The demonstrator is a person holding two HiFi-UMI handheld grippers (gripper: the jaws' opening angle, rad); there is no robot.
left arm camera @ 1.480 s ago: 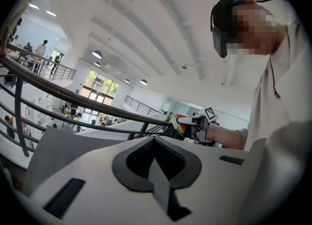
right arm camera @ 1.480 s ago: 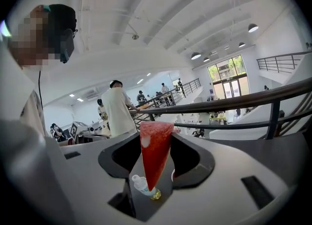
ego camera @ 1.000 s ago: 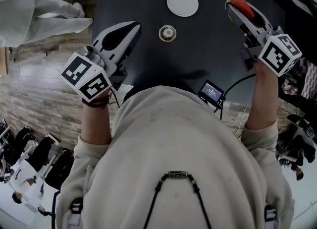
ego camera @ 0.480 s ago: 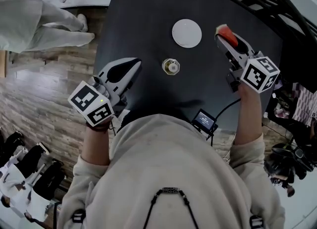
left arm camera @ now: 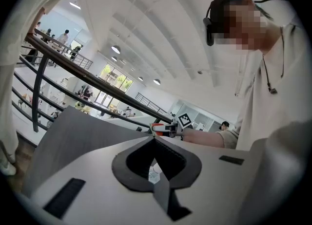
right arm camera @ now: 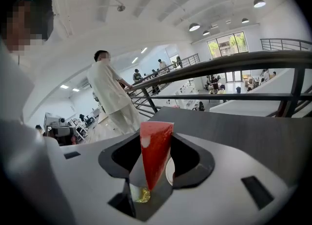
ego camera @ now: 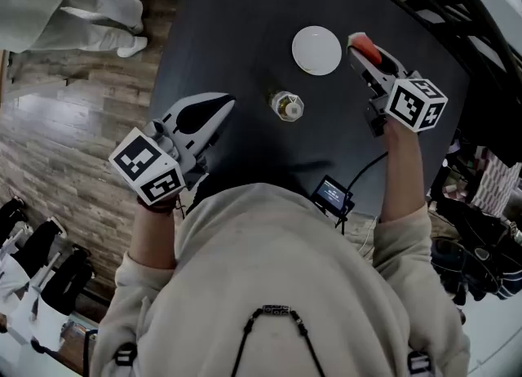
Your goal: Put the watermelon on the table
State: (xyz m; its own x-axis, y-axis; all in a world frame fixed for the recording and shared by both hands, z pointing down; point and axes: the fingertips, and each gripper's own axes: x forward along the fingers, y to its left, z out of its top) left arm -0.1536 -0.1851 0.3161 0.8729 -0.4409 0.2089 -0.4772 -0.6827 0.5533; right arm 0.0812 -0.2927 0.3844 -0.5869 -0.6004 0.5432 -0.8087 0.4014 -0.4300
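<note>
While the right gripper (ego camera: 360, 51) clamps the watermelon (right arm camera: 156, 152), the left gripper (ego camera: 228, 104) sits closed

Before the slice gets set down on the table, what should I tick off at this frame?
1. Watermelon clamped in the right gripper: ok.
2. Slice over the table, not past its edge: ok.
3. Bare tabletop beside the white disc for a landing spot: ok.
4. Left gripper shut, empty and well off to the side: ok.
5. Small glass object apart from the slice: ok.
6. Height of the slice above the tabletop: cannot tell.
</note>
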